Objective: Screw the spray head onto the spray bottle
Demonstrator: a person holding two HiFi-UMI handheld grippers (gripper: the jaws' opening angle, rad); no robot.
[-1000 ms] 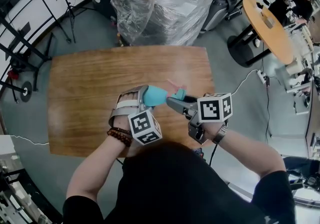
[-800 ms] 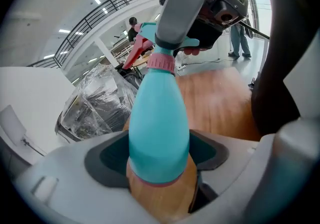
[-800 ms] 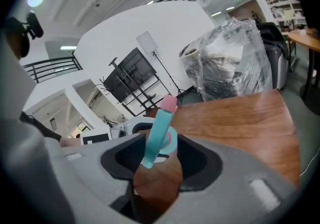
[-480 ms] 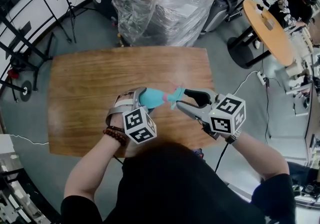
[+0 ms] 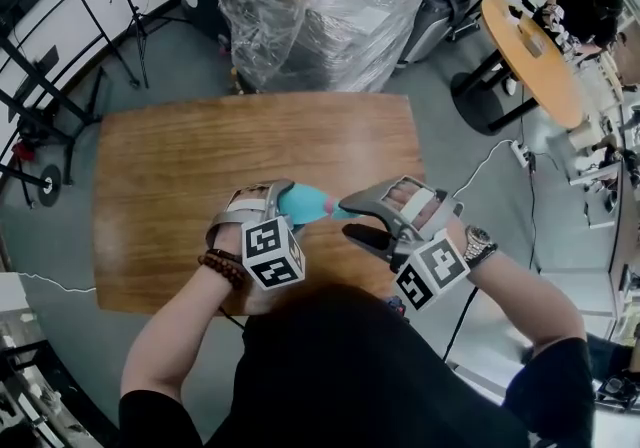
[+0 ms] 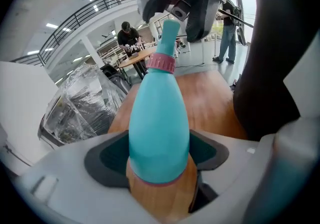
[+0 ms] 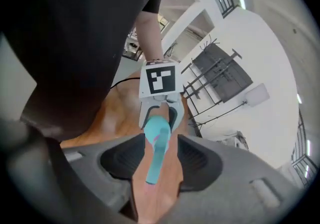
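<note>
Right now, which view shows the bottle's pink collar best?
The left gripper view: the pink collar shows side-on, whole, between spray bottle and spray head. The right gripper view looks end-on, showing only a pink sliver. The head view shows it too small to judge.

Wooden table (image 5: 180,166); plastic-wrapped bundle (image 5: 320,6) behind; round table (image 5: 535,56) right; possibly power strip (image 5: 522,151) on floor.

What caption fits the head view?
Left claw grips teal spray bottle; right claw, jaws just opening, straddles its spray head over wooden table.
</note>
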